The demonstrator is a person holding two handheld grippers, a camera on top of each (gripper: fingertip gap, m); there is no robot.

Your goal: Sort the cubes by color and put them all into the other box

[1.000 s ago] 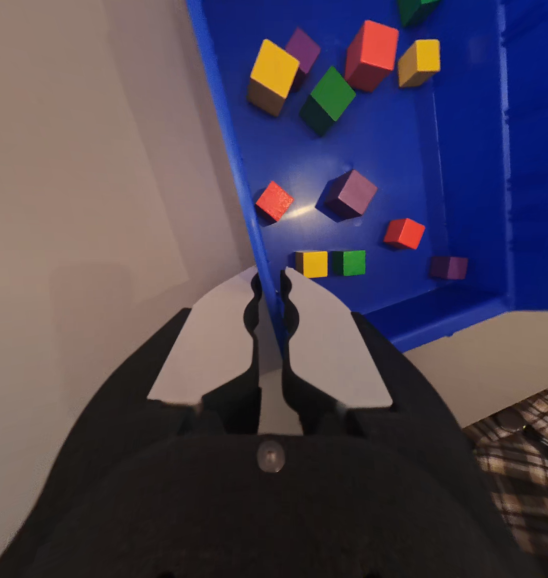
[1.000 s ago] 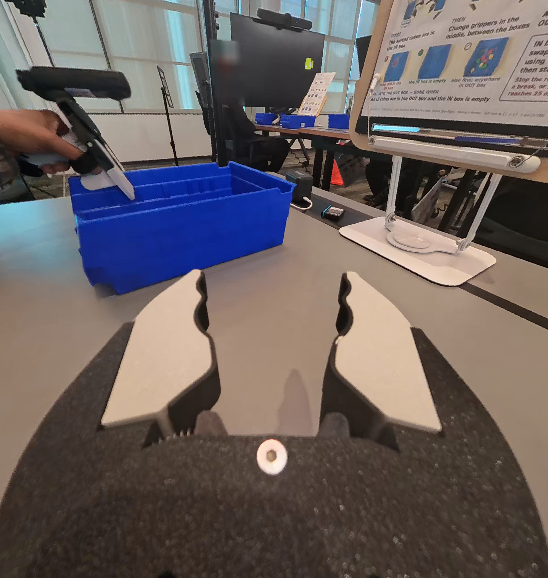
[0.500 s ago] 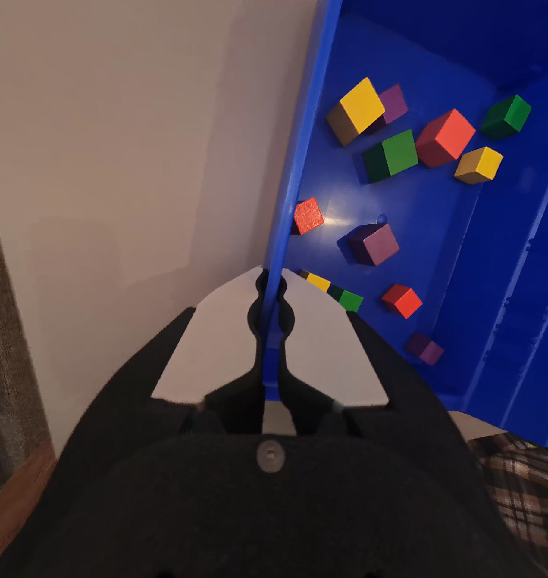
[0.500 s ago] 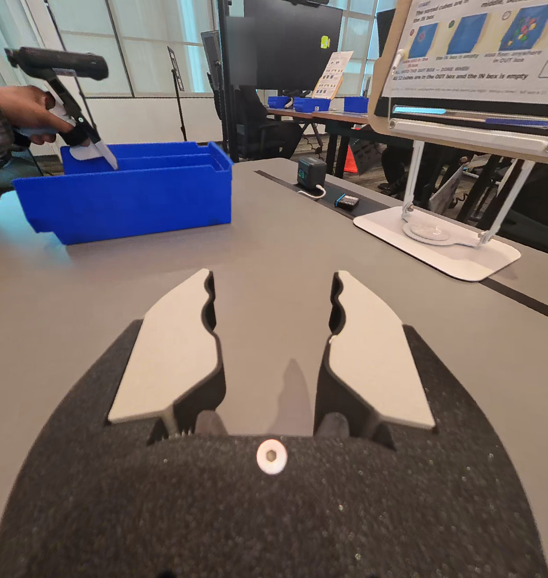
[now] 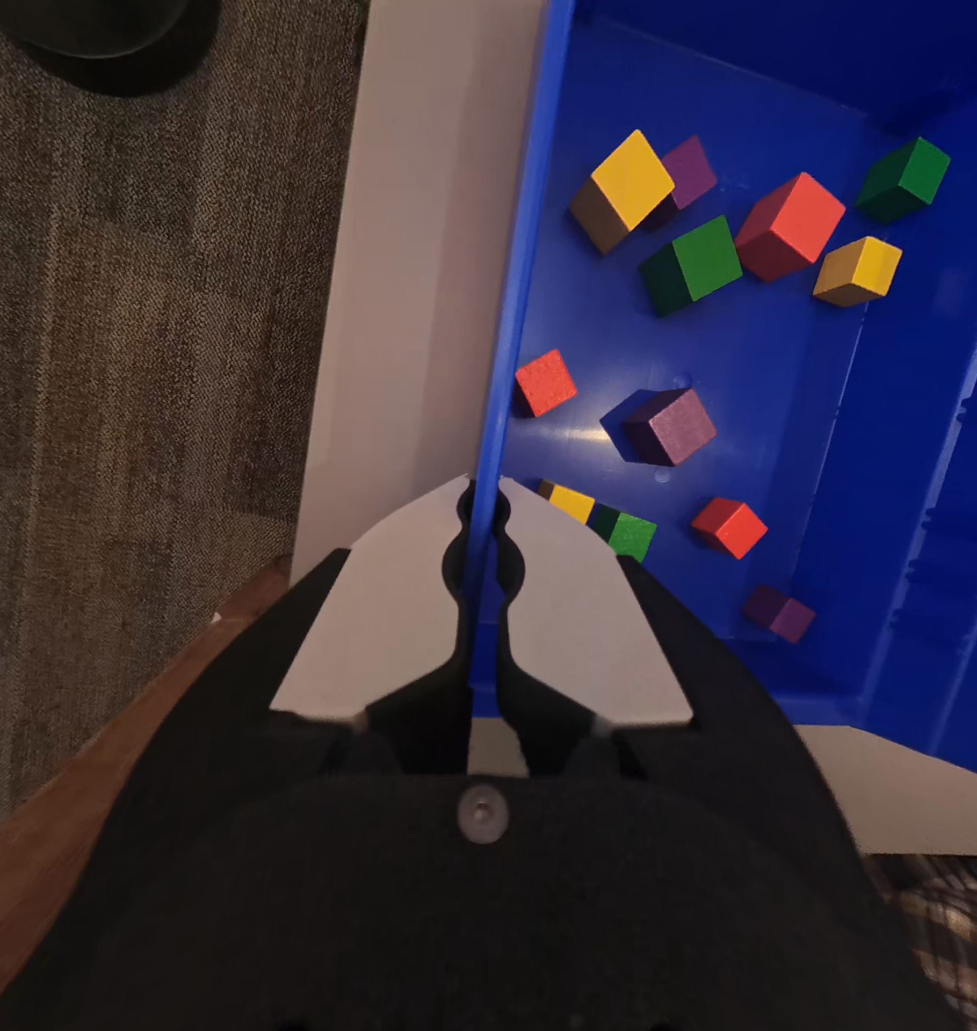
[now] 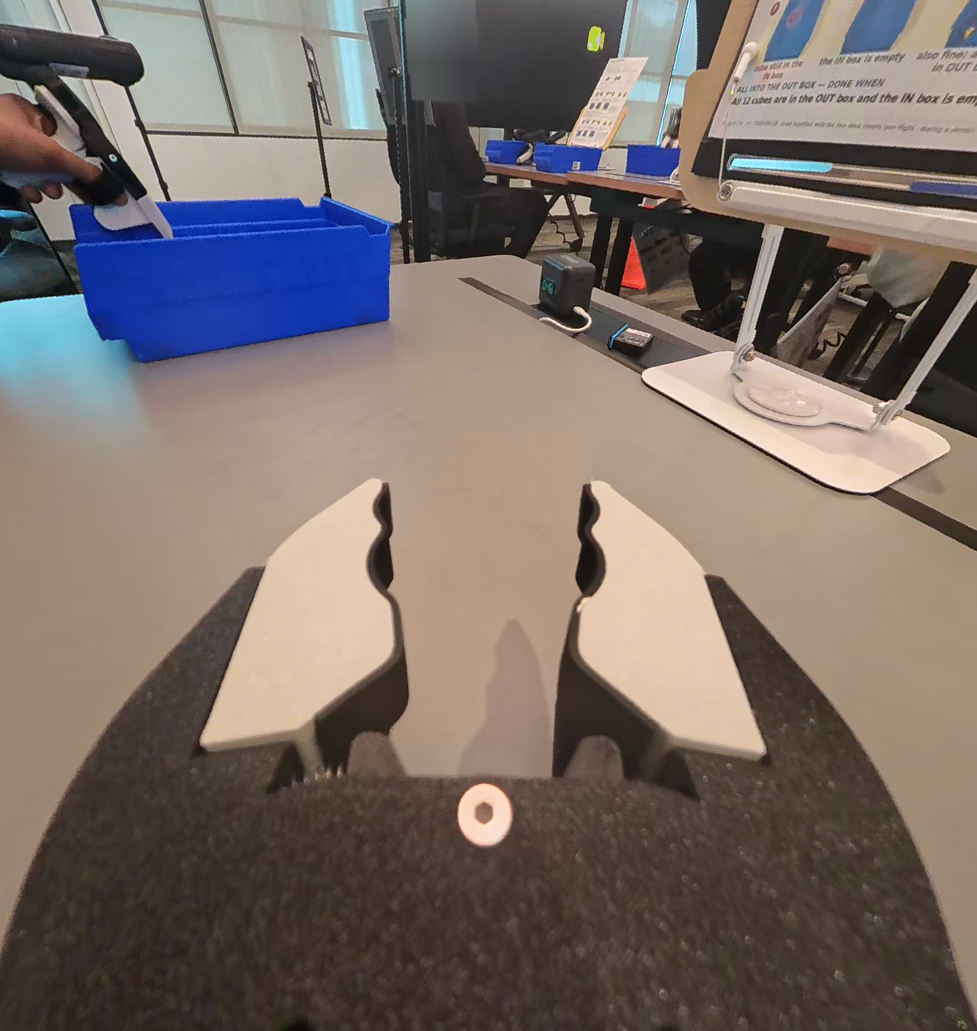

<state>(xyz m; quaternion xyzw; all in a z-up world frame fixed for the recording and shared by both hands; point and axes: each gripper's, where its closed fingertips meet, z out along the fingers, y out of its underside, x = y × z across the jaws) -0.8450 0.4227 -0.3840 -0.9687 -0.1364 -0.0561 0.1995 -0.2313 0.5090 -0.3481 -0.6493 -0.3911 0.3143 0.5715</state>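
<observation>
1. The cubes (image 5: 692, 262) lie loose on the floor of the blue box (image 5: 798, 390): yellow, purple, green and red ones, twelve in all, not sorted by colour. All sit to the right of the left gripper (image 5: 483, 491) and beyond its tips. The nearest, a yellow cube (image 5: 571, 501) and a green cube (image 5: 631, 534), lie just beside its right finger (image 5: 575, 602).

2. The left gripper is closed on the box's side wall (image 5: 522, 279), one finger inside and one outside. It holds the box, not a cube.

3. The right gripper (image 6: 483, 485) hovers low over the grey table (image 6: 475, 390), fingers well apart and empty. From its view the box stands well ahead and to the left, with the left gripper at its near corner.

4. Risk: the box sits close to the table edge (image 5: 330, 335), with carpet (image 5: 140, 279) below to the left. Dragging it further that way could tip it off and spill the cubes.

5. Risk: a grip on a thin wall may slip, jolting the box and scattering cubes.

6. No second box for the sorted cubes shows near either gripper.
</observation>
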